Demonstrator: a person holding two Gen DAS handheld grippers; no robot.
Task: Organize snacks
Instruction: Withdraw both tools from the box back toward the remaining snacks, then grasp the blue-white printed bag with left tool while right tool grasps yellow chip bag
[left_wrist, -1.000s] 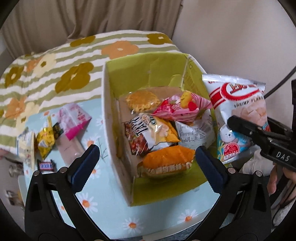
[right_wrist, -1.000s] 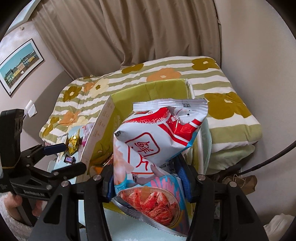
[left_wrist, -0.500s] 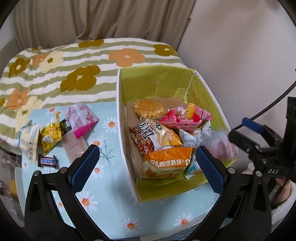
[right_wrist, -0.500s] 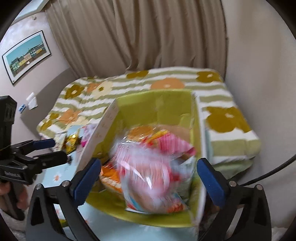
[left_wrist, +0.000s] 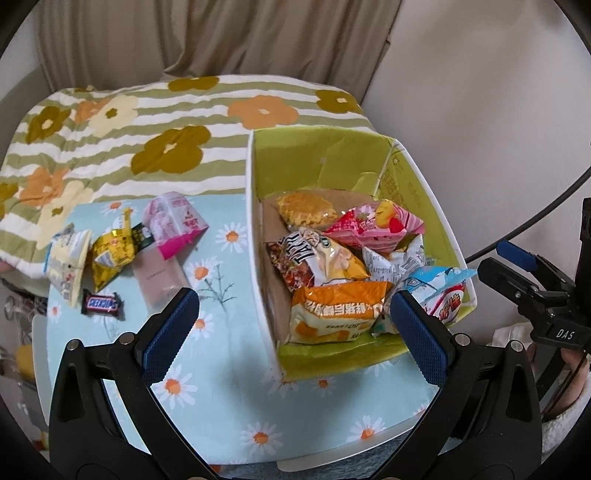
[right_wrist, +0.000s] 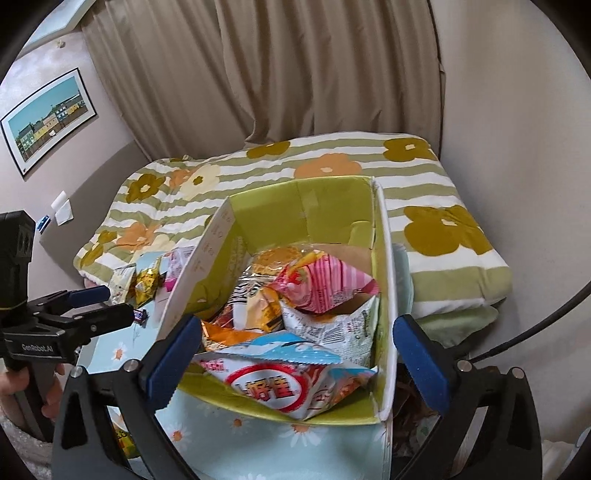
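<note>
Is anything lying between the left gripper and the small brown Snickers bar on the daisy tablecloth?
Nothing visible does. The left gripper is open and empty, and only bare daisy tablecloth separates it from the Snickers bar.

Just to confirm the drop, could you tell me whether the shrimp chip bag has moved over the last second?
Yes. The shrimp chip bag has left the open right gripper and dropped into the green box, lying at its near end.

Snack bags in box, left of it candy bar
</note>
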